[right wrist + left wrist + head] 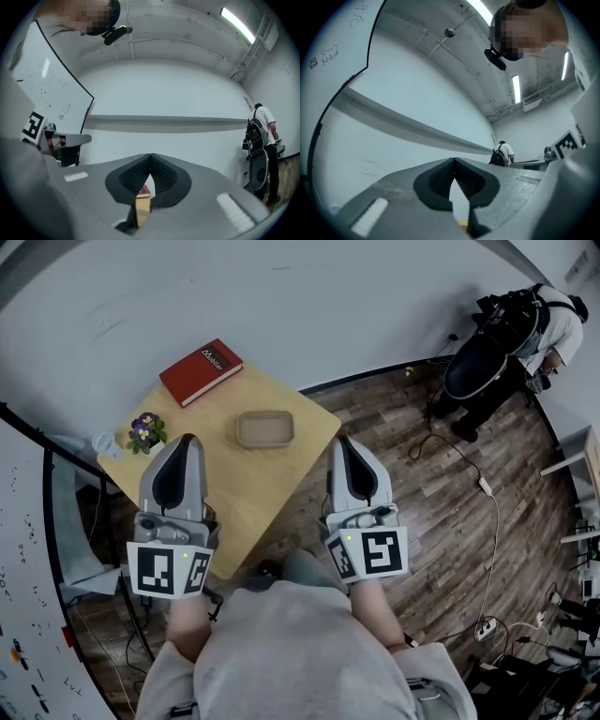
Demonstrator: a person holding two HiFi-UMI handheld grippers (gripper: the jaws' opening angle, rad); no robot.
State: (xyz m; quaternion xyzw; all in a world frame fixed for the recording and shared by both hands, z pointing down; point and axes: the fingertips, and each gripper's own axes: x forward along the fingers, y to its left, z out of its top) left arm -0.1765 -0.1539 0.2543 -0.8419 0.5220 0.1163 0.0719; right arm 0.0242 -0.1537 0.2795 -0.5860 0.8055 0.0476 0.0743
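My left gripper (pixel 185 440) is held above the near left part of a small wooden table (pixel 246 495). Its jaws are shut tip to tip on nothing, as the left gripper view (pixel 453 161) shows against a white wall. My right gripper (pixel 344 440) hangs by the table's right edge, over the floor, also shut and empty (pixel 150 156). Beyond both lie a shallow tan tray (pixel 264 428) at mid-table and a red book (pixel 201 370) at the far corner. Through the gap below the right pads I see a sliver of the red book (pixel 145 190).
A small pot of purple flowers (pixel 145 432) stands at the table's left edge, close to my left gripper. A whiteboard (pixel 21 549) stands at the left. A person (pixel 511 329) with a backpack stands far right. Cables and a power strip (pixel 485 627) lie on the wood floor.
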